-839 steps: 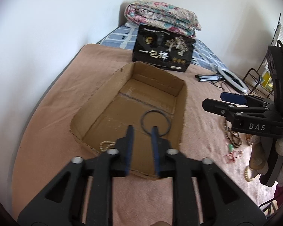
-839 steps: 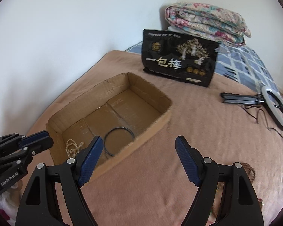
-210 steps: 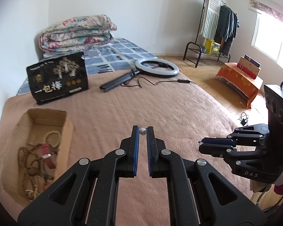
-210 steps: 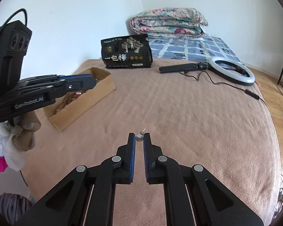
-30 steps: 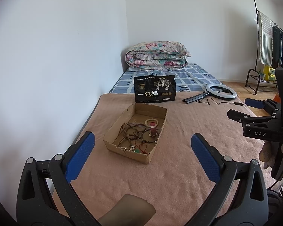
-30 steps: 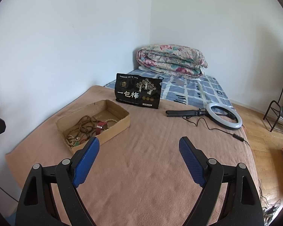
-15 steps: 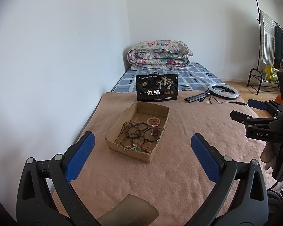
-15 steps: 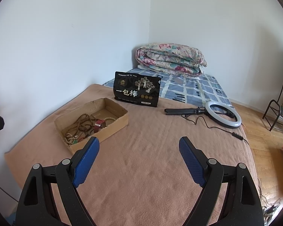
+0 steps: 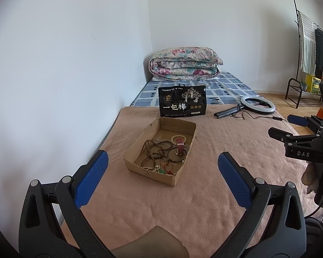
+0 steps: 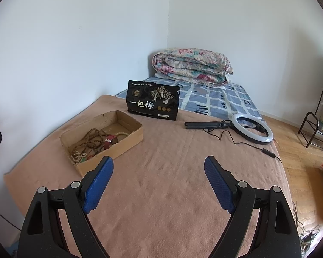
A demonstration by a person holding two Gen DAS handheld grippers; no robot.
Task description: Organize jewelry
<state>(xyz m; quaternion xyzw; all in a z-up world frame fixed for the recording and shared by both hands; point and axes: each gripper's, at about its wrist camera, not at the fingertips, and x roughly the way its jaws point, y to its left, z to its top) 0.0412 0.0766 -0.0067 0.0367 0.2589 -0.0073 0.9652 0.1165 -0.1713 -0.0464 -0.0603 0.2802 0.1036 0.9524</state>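
A: White-walled room, a bed under a tan blanket [image 9: 204, 193]. What is nearest the cameras?

B: The claws. The left gripper [image 9: 162, 167] hangs over the blanket's near end with its blue pads spread wide and nothing between them. The right gripper [image 10: 159, 172] is the same: wide apart, empty, well short of the cardboard box [image 9: 152, 172].

A: And the jewelry?

B: All in that box, as far as I can see. At its near end lie a pale bead string [image 9: 151, 168] and a green piece on red cord [image 9: 162, 171]. Deeper in, the brown bead strands [image 9: 154, 150] are tangled around a thin black ring [image 9: 176, 154]. A red strap [image 9: 179, 146] and a cream bead bracelet [image 9: 178, 138] sit toward its far end.

A: How would they handle?

B: Light and limp, I judge. The beads are hard and round, so likely to roll out of a pinch. Better to take a strand across a free loop at the pile's edge; pulling from the middle may drag the whole tangle. The strap looks stiffer and flat; grip it across its width.

A: Its direction?

B: The strap runs roughly along the box's long axis, which points away toward the black snack bag [image 9: 182, 101] standing just beyond the box. The strands have no clear axis.

A: Beyond that?

B: A ring light [image 9: 257, 105] right of the bag, then a folded floral quilt [image 9: 185, 63] against the wall.
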